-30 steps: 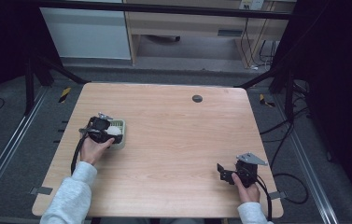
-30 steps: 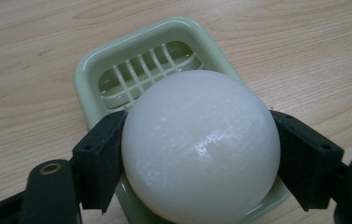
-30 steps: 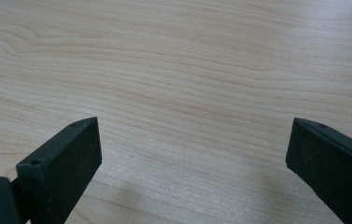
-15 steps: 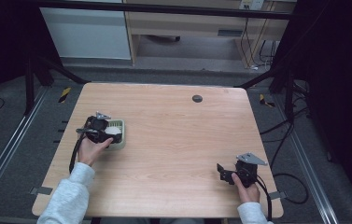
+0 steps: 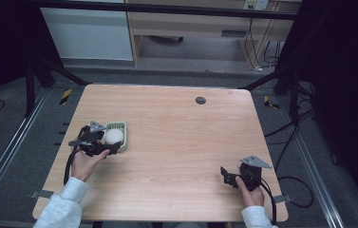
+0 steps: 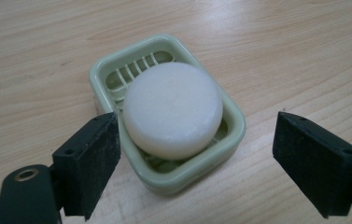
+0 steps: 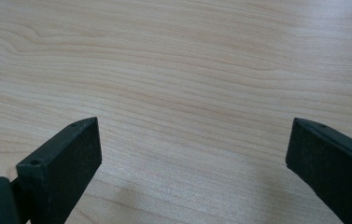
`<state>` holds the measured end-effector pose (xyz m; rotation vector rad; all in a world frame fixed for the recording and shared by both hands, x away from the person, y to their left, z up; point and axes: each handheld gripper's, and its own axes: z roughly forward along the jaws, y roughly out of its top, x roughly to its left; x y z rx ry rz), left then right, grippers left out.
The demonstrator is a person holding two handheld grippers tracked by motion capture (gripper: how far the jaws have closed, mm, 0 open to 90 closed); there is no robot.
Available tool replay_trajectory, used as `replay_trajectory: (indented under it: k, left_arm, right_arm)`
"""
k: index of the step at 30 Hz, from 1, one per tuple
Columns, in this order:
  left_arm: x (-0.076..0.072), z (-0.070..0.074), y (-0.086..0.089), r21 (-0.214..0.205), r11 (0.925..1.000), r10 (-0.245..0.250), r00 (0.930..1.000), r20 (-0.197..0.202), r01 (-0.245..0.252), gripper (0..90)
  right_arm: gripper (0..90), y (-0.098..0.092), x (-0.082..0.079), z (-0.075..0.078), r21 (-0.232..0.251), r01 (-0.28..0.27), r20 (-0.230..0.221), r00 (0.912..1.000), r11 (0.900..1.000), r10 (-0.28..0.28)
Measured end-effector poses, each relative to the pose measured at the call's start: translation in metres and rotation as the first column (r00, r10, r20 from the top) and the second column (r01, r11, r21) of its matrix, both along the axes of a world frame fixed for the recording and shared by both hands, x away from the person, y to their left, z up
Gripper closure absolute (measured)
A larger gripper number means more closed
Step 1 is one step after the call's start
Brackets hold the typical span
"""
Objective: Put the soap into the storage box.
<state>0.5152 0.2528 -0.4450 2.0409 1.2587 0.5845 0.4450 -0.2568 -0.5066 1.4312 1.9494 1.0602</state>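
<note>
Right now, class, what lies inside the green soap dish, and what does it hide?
A round white soap lies in the dish. Behind it a few slats of the slotted floor show; the soap covers the rest of the floor.

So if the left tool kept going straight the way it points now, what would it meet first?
Most likely the white round soap lying in the green soap dish. The left tool is open and the soap sits between its jaws, just ahead. The dish's near rim may touch first; depth is hard to judge.
</note>
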Motion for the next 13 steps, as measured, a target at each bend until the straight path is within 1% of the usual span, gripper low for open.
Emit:
replay_trajectory:
  k: [3, 6, 9, 12, 13]
  left_arm:
    - [-0.01, -0.004, 0.003, -0.008, 1.0, -0.001, 0.9999, 0.012, 0.002, 13.6]
    - [-0.021, -0.008, 0.005, -0.029, 0.9996, -0.001, 0.9996, 0.028, 0.001, 13.2]
    - [-0.033, -0.014, 0.006, -0.015, 0.9998, -0.016, 0.9994, 0.031, 0.016, 13.0]
    - [-0.043, -0.019, 0.008, -0.021, 0.9996, -0.017, 0.9993, 0.033, 0.018, 12.8]
    - [-0.046, -0.021, 0.01, -0.018, 0.9996, -0.019, 0.9994, 0.031, 0.019, 12.9]
  right_arm:
    - [3.9, 0.0, 0.0, 0.0, 0.0, 0.0, 0.001, 1.0, 1.0, 0.0]
    - [3.9, 0.0, -0.001, 0.001, 0.011, 0.001, -0.008, 1.0, 0.9999, -0.001]
    - [3.9, 0.001, -0.001, 0.001, 0.015, 0.002, -0.009, 1.0, 0.9999, -0.002]
    - [3.8, 0.0, -0.001, 0.001, 0.013, -0.001, -0.008, 1.0, 0.9999, 0.001]
    - [3.9, 0.0, 0.0, 0.0, 0.005, -0.003, -0.002, 1.0, 1.0, 0.003]
